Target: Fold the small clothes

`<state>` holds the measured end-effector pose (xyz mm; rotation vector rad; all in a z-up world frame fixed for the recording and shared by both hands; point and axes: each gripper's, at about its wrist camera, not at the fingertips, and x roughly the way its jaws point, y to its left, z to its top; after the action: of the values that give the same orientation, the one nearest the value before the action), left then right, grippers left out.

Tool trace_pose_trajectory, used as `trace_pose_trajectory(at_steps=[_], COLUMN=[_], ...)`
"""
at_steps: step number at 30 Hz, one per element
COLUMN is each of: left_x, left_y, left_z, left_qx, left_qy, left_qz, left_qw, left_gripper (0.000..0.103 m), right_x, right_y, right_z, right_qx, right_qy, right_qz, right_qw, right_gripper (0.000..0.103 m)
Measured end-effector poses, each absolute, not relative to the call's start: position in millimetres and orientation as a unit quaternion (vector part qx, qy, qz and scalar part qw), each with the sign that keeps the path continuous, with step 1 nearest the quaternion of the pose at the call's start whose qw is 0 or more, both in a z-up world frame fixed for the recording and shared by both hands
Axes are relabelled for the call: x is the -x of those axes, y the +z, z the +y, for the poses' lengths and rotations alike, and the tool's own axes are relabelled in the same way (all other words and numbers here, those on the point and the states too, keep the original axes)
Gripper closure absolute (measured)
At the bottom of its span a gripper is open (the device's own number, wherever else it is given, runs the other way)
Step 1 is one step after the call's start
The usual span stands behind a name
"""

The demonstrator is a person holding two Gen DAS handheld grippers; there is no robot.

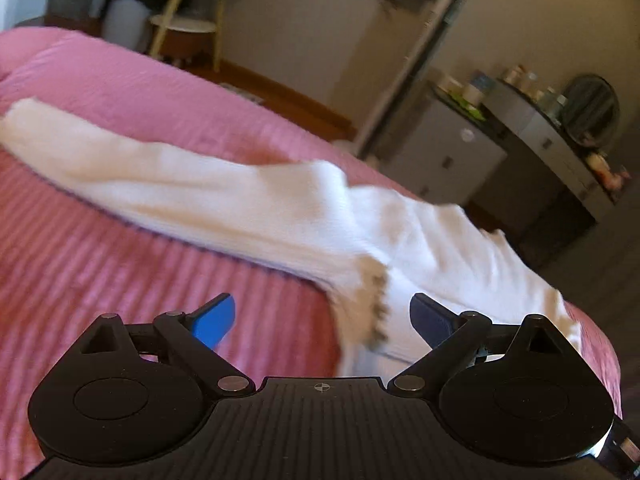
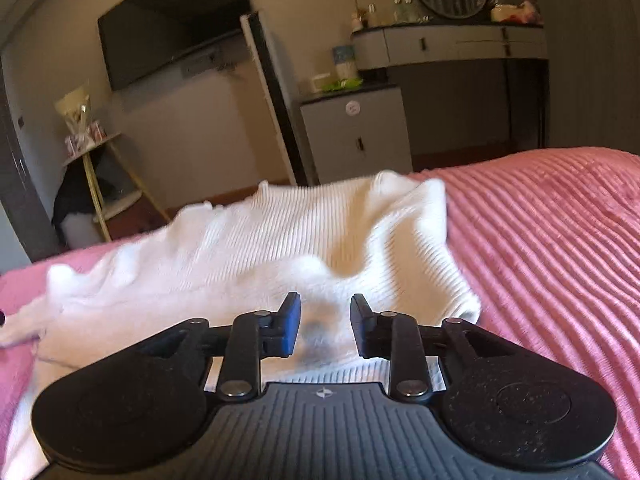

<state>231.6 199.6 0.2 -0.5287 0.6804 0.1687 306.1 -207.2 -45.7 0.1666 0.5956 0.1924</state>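
Note:
A white ribbed knit garment (image 1: 224, 196) lies stretched across the pink ribbed bedspread (image 1: 80, 280), blurred in the left wrist view. Its hem with greyish trim (image 1: 374, 304) hangs between the wide-apart fingers of my left gripper (image 1: 324, 320), which is open and touches nothing. In the right wrist view the same white garment (image 2: 280, 240) is rumpled, one corner raised at the far right. My right gripper (image 2: 325, 328) hovers just over its near part. Its jaws stand a little apart, and the cloth shows through the gap without being pinched.
The bed's edge curves away close behind the garment (image 1: 400, 184). Beyond it stand a grey cabinet (image 2: 356, 136), a dressing table with a round mirror (image 2: 448, 40), a wall-mounted screen (image 2: 172, 40) and a small shelf stand (image 2: 96, 184). Bare pink bedspread (image 2: 560, 260) lies to the right.

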Motion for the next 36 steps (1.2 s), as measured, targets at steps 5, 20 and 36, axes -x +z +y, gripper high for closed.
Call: trace_pose_trajectory(at_steps=[5,20,36], left_x=[-251.2,-227.7,-224.2], left_y=[-14.2,-45.6,-47.5], left_z=[195.8,346.9,404.6], left_qx=[0.275,0.398,0.404], left_qy=[0.068,0.279,0.335], left_qz=[0.331,0.248,0.200], left_qw=[0.900,0.838,0.828], left_gripper=[0.005,0.006,0.093], right_x=[-314.4,-314.6,-314.9], right_y=[-54.0,-51.3,-52.2], right_z=[-227.6,-227.1,-226.9], right_qx=[-0.081,-0.112,-0.122], right_qy=[0.032,0.054,0.055], right_qz=[0.300,0.280,0.275], right_qw=[0.950,0.952,0.952], right_gripper=[0.091,0.070,0.069])
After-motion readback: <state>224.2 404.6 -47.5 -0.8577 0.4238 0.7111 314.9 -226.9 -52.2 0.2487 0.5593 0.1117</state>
